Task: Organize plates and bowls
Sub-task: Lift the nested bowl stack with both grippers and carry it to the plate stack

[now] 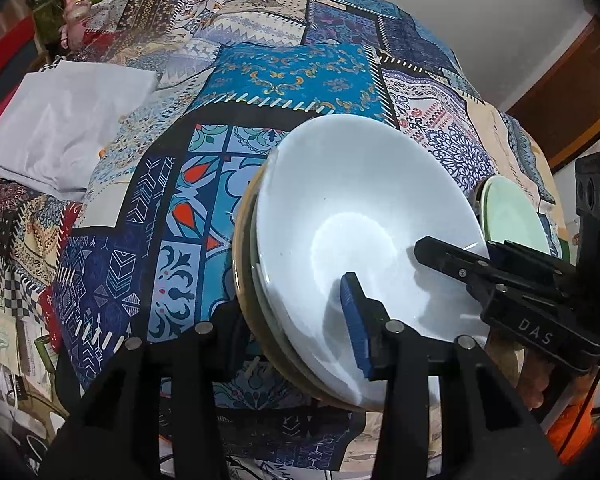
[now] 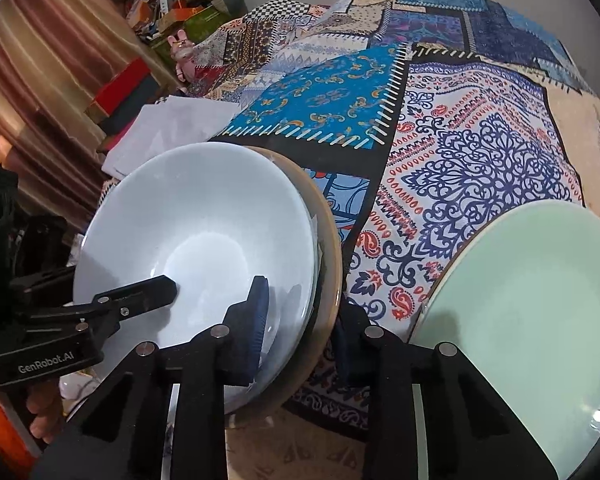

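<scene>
A stack of bowls sits tilted over the patchwork cloth: a white bowl (image 1: 352, 216) on top, a tan bowl (image 1: 244, 280) beneath. It also shows in the right wrist view (image 2: 196, 232), with the tan rim (image 2: 332, 264). My left gripper (image 1: 300, 320) straddles the stack's near rim, one blue pad inside the white bowl, the other finger outside. My right gripper (image 2: 300, 320) straddles the opposite rim the same way. Each gripper's finger shows inside the bowl in the other's view. A pale green plate (image 2: 520, 320) lies to the right, also seen in the left wrist view (image 1: 512, 216).
A patchwork cloth (image 1: 292, 76) covers the surface. A folded white cloth (image 1: 64, 124) lies at the far left, also in the right wrist view (image 2: 180, 128). Boxes and clutter (image 2: 172, 12) stand beyond the far edge, with a curtain at left.
</scene>
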`<action>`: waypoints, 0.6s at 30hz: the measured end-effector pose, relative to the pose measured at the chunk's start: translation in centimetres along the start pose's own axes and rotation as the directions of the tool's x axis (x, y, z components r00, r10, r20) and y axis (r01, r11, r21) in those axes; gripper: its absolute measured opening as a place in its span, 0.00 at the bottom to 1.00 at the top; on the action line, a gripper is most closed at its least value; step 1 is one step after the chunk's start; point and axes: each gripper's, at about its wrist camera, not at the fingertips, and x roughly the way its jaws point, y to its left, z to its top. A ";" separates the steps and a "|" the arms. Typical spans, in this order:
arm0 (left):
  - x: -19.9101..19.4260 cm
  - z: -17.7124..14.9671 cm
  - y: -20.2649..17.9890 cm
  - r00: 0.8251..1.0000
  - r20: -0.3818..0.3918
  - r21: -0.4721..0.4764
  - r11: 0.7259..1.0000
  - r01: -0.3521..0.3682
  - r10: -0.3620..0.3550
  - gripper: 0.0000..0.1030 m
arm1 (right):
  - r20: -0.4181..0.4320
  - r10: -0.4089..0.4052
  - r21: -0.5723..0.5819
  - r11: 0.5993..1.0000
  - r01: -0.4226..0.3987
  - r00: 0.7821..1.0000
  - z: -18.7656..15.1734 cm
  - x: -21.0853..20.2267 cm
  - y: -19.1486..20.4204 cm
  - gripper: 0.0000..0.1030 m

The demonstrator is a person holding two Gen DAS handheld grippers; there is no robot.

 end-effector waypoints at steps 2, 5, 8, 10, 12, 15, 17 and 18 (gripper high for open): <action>-0.1 0.1 -0.1 1.000 0.003 0.005 1.000 -0.010 0.010 0.41 | 0.000 0.003 0.007 1.000 -0.003 1.000 0.0 0.0 0.0 0.25; -0.2 0.2 -0.1 1.000 0.004 -0.001 1.000 -0.012 0.012 0.41 | 0.000 0.021 0.028 0.999 -0.021 1.000 0.0 -0.2 -0.4 0.25; -0.3 0.4 -0.1 1.000 0.004 -0.005 1.000 -0.003 0.003 0.41 | 0.010 0.018 0.031 0.999 -0.018 1.000 0.0 -0.4 -0.4 0.25; -0.4 0.5 -0.3 1.000 0.008 -0.003 1.000 -0.002 0.002 0.41 | 0.015 0.018 0.033 0.999 -0.018 1.000 0.0 -0.7 -0.7 0.25; -0.7 0.6 -0.5 1.000 0.012 -0.001 1.000 0.002 -0.002 0.41 | 0.024 0.018 0.038 0.999 -0.019 1.000 0.1 -1.1 -0.8 0.24; -1.3 0.9 -0.9 1.000 0.027 0.006 1.000 0.010 -0.010 0.41 | 0.043 0.017 0.040 0.999 -0.019 0.999 0.2 -2.1 -0.8 0.24; -1.9 1.1 -1.4 0.999 0.040 0.014 1.000 0.013 -0.013 0.41 | 0.059 0.013 0.040 0.999 -0.016 0.998 0.3 -2.8 -0.8 0.24; -2.1 1.2 -1.5 0.999 0.045 0.017 1.000 0.015 -0.015 0.41 | 0.070 0.012 0.041 0.999 -0.015 0.998 0.4 -3.3 -0.9 0.24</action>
